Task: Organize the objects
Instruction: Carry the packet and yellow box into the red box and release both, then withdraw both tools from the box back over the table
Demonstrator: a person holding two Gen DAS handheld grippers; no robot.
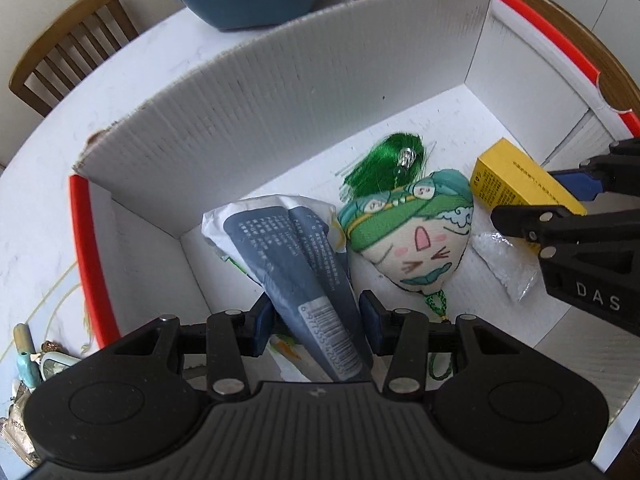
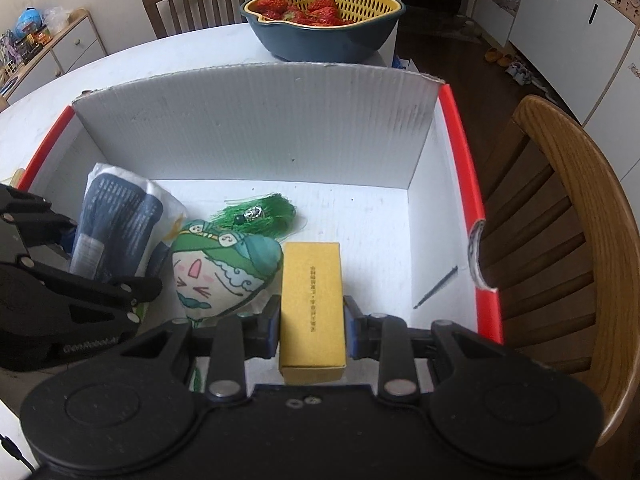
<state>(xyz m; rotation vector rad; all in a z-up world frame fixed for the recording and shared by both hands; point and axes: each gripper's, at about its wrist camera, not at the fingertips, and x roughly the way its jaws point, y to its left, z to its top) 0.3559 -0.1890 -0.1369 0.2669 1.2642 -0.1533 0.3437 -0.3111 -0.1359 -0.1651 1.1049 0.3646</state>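
A white corrugated box (image 1: 280,100) with red edges stands open on the table. My left gripper (image 1: 317,320) is shut on a blue and white packet (image 1: 296,248) with a barcode, whose far end rests in the box's left corner. My right gripper (image 2: 311,328) is shut on a yellow carton (image 2: 312,292), low inside the box. Between them lies a plush sachet (image 2: 216,268) with a drawn face and a green tassel (image 2: 260,216). In the left wrist view the right gripper (image 1: 536,200) and yellow carton (image 1: 508,184) show at the right.
A small clear plastic bag (image 1: 504,264) and a thin dark stick (image 2: 436,286) lie on the box floor. A blue bowl with a yellow strainer of strawberries (image 2: 320,20) stands behind the box. Wooden chairs (image 2: 580,220) ring the table. Small items (image 1: 28,360) lie left of the box.
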